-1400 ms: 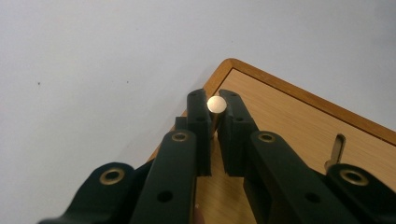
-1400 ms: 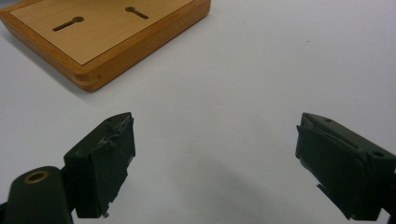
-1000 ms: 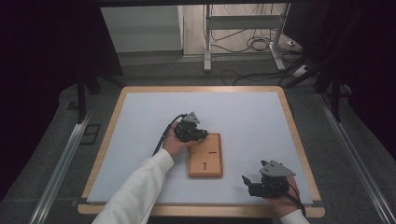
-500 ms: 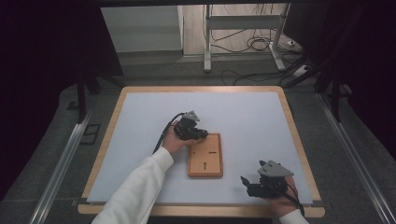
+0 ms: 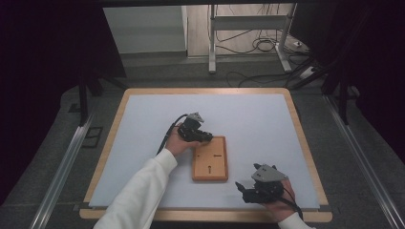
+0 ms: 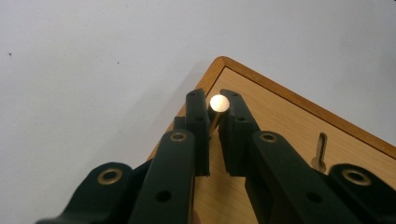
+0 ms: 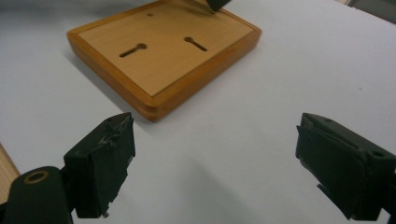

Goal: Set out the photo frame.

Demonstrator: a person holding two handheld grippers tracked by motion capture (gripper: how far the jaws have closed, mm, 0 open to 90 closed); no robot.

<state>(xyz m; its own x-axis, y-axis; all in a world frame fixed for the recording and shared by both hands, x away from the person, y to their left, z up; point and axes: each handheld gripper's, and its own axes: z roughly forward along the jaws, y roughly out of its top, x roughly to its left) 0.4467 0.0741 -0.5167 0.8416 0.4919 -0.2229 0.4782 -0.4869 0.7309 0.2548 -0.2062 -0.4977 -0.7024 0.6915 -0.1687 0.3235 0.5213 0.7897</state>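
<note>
One upright brass peg (image 6: 219, 103) between left tool (image 6: 214, 116) pads

Smooth, satin-varnished rectangular wooden board (image 5: 210, 159); a shiny, probably brass round-headed pin (image 6: 219, 103); matt pale-blue table mat (image 5: 248, 114); matt black plastic jaws.

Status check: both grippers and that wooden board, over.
Left gripper shut on brass peg at corner of wooden board. Right gripper open, apart from board. Nothing in the way.

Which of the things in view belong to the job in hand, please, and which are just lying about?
In the job:
left gripper
brass peg
wooden board

Lying about:
right gripper, open
floor cables
metal stand
</note>
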